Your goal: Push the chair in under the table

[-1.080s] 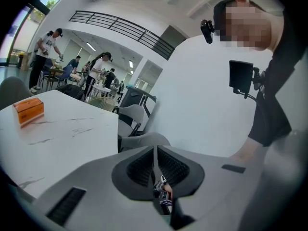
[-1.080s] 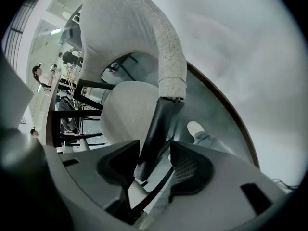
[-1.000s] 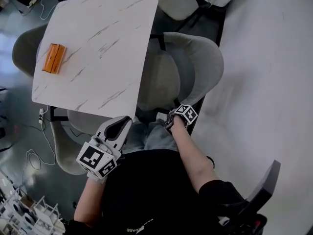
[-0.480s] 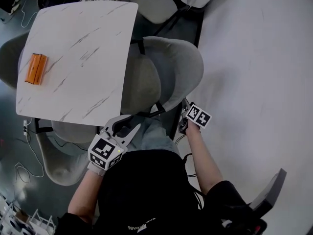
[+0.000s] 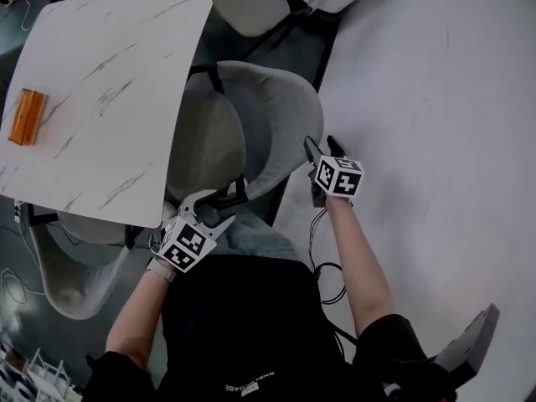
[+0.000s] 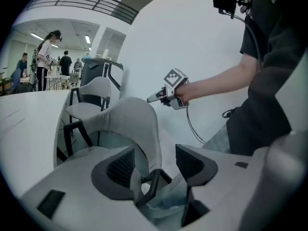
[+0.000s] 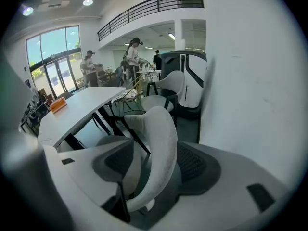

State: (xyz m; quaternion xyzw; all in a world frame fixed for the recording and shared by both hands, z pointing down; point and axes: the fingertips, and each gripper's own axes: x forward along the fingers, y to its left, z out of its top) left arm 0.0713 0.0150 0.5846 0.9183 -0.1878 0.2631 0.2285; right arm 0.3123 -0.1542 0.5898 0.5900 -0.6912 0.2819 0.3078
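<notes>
A grey chair (image 5: 280, 111) with a curved backrest stands at the right side of the white marble table (image 5: 100, 74), its seat partly under the tabletop. My left gripper (image 5: 209, 209) is at the backrest's near end, its jaws opening; in the left gripper view (image 6: 156, 165) the end of the backrest (image 6: 132, 124) and a black frame bar lie between them, unpressed. My right gripper (image 5: 322, 147) is at the backrest's outer edge, jaws also opening. In the right gripper view (image 7: 155, 163) the backrest (image 7: 161, 138) runs between the pads without being pinched.
An orange box (image 5: 25, 115) lies on the table's left part. More grey chairs stand at the far side (image 5: 243, 2) and the near left (image 5: 67, 262). A pale floor area (image 5: 435, 99) spreads to the right. People stand far off (image 7: 132, 57).
The right gripper rose from low behind the chair up to the backrest's outer edge. The left gripper dropped toward the backrest's near end, and its jaws spread apart.
</notes>
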